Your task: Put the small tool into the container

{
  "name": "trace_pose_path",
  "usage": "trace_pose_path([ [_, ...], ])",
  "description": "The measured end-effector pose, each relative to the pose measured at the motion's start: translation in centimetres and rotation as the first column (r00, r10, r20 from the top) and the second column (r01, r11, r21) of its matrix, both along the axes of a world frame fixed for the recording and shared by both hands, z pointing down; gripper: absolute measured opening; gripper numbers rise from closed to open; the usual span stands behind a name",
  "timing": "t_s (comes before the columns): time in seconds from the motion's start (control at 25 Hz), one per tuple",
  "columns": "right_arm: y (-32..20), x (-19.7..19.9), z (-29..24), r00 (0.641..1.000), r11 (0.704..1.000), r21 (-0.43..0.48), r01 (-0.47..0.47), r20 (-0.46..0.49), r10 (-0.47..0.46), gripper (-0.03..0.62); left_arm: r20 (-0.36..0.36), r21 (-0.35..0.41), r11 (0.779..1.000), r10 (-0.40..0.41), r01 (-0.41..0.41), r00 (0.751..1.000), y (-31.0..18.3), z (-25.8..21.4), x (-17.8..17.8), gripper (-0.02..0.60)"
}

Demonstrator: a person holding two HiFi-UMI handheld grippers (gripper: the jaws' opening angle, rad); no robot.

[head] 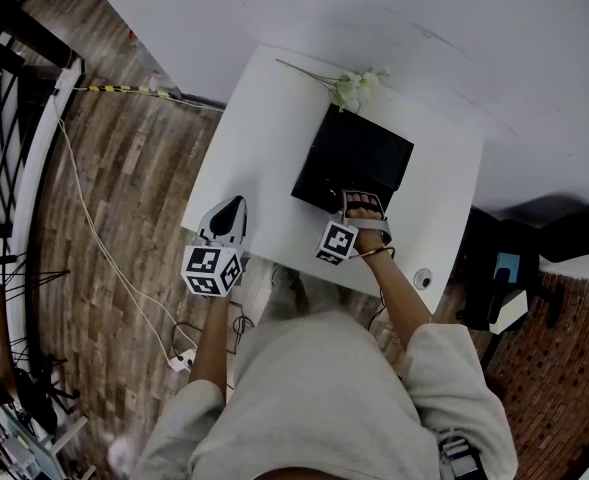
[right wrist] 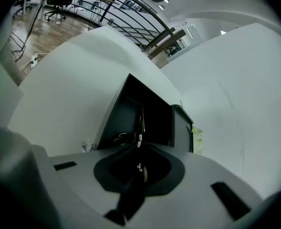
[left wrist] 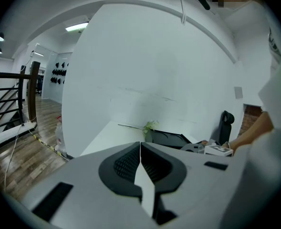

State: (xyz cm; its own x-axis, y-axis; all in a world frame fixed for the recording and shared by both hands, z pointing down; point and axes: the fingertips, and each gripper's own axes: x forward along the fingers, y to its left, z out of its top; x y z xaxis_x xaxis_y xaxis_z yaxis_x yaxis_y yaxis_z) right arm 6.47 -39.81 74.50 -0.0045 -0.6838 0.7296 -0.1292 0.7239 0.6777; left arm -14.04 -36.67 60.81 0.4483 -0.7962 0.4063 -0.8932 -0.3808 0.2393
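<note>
On the white table (head: 264,128) sits a black open container (head: 354,158), which also shows in the right gripper view as the container (right wrist: 126,113). My right gripper (head: 362,201) hangs over its near edge, pointing down into it. In its own view the right gripper (right wrist: 139,148) is shut on the small tool (right wrist: 140,123), a thin metal piece that sticks out past the tips over the dark inside. My left gripper (head: 236,204) rests at the table's near left edge, apart from the container. Seen from its own camera, the left gripper (left wrist: 140,144) is shut with nothing between the pads.
A flower sprig (head: 349,86) lies behind the container by the white wall. A small round object (head: 422,279) sits near the table's right front corner. Cables and a power strip (head: 181,360) lie on the wood floor at left, beside a black railing (head: 4,118).
</note>
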Motion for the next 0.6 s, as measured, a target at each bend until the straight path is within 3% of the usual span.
trace_pose_path([
  [0.32, 0.02, 0.0, 0.07, 1.0, 1.0, -0.006, -0.019, 0.023, 0.019, 0.032, 0.001, 0.008, 1.0, 0.0, 0.0, 1.0, 0.18, -0.29, -0.29, 0.011],
  [0.6, -0.26, 0.75, -0.12, 0.997, 0.999, -0.031, -0.039, 0.059, 0.041, 0.184, 0.004, 0.011, 1.0, 0.013, -0.013, 1.0, 0.18, -0.61, 0.03, 0.011],
])
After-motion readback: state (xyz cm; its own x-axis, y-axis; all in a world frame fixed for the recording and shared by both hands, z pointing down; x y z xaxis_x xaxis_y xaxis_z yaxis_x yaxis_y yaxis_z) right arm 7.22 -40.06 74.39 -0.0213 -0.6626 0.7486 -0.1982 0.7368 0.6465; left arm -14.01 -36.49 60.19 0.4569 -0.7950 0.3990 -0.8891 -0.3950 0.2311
